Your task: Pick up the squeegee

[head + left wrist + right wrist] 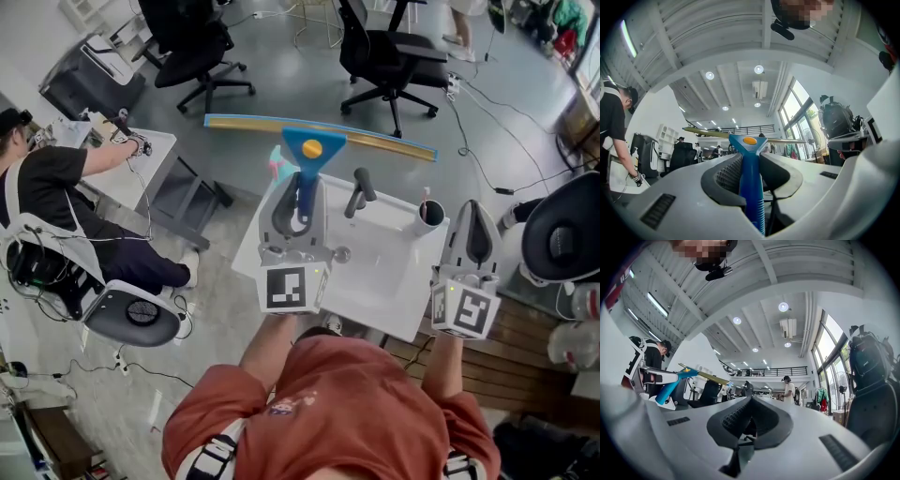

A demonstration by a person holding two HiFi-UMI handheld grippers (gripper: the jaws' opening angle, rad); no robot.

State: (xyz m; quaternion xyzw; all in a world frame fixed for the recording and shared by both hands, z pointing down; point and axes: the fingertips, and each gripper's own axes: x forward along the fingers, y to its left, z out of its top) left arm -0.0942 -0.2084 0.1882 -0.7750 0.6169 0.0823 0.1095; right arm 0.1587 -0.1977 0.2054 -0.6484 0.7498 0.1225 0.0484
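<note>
Black-shirted and seated, a person [52,183] works at a white desk [150,150] far out to the left of the left gripper. The left gripper [301,187] points away from its holder and slightly upward. Its jaws pinch the blue handle of the squeegee [312,148], with the dark ribbed pads [729,172] pressed against the handle on either side. The handle runs forward out of the jaws to a blue triangular head with an orange spot. The long yellow blade lies crosswise just beyond the jaws and reaches well out to both sides of this gripper. The squeegee hangs in the air, held by the jaws alone. Past the blade, two black office chairs [192,47] stand on the grey floor.

Below and between the two grippers lies a white sink [394,286]. Its dark faucet [359,192] rises just right of the left gripper, and a round drain [342,253] lies in the basin on that gripper's right. A white cup [429,214] with a dark inside stands at the sink's far corner, just left of the right gripper. The right gripper [750,403] points the same way, its jaws pressed together at the tips with nothing between them. Wooden planks [511,370] lie below it to the right.
</note>
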